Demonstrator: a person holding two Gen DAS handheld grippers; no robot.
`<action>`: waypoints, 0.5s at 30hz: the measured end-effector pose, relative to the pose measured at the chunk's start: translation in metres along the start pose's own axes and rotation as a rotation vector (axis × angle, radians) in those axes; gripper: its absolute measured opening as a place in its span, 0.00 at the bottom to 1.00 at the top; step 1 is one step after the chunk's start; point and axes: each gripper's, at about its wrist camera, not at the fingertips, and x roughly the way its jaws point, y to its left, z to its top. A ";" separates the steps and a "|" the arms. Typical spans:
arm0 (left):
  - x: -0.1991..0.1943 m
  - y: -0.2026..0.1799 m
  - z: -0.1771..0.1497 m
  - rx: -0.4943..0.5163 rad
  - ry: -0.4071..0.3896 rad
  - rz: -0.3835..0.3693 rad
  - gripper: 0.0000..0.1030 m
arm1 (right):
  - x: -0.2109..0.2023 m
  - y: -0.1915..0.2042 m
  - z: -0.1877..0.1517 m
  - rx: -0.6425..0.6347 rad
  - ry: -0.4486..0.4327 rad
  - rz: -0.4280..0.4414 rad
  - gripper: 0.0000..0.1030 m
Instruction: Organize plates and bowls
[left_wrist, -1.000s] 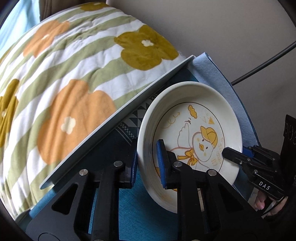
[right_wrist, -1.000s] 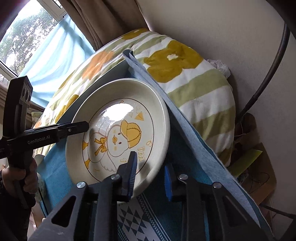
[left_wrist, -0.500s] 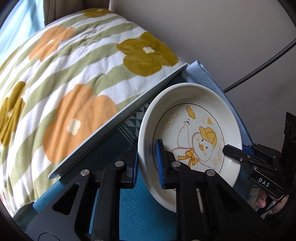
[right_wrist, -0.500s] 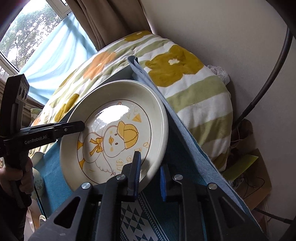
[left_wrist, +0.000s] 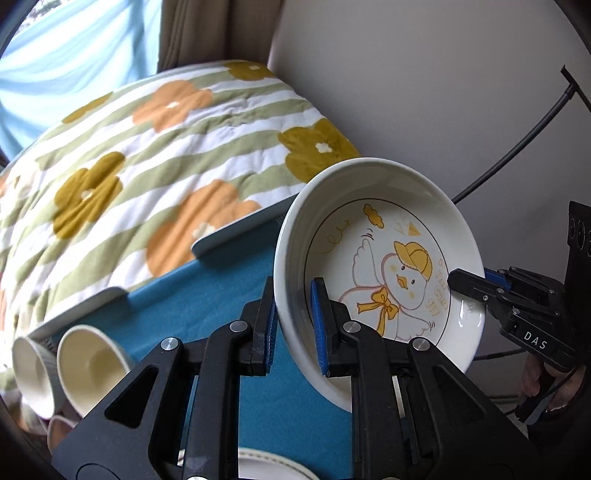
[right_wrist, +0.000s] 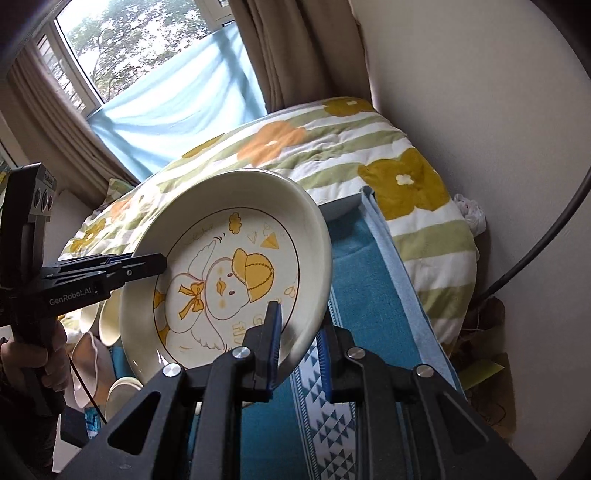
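A duck-printed plate (left_wrist: 384, 266), clamped on opposite rims by the left gripper (left_wrist: 293, 325) and right gripper (right_wrist: 297, 349), blocks the middle. Open blue cloth (left_wrist: 207, 295) lies left; two cups (left_wrist: 66, 365) crowd the near-left corner, quilt (left_wrist: 147, 155) beyond

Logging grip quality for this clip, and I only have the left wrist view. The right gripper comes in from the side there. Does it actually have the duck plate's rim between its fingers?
Observer: Yes. In the right wrist view the right gripper has the duck plate rim between its blue pads, one pad on the plate's face, one behind.
Operator: Is the left gripper on the opposite rim?
Observer: Yes, the left gripper reaches the far rim from the side.
Operator: What lies under the plate?
Observer: A patterned runner with blue and white triangles on the blue cloth.
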 end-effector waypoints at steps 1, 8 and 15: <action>-0.011 0.002 -0.010 -0.012 -0.008 0.010 0.14 | -0.004 0.009 -0.004 -0.019 0.003 0.008 0.16; -0.071 0.022 -0.084 -0.117 -0.027 0.069 0.14 | -0.012 0.053 -0.046 -0.074 0.059 0.109 0.16; -0.096 0.042 -0.160 -0.233 -0.020 0.135 0.14 | -0.001 0.089 -0.088 -0.161 0.120 0.173 0.16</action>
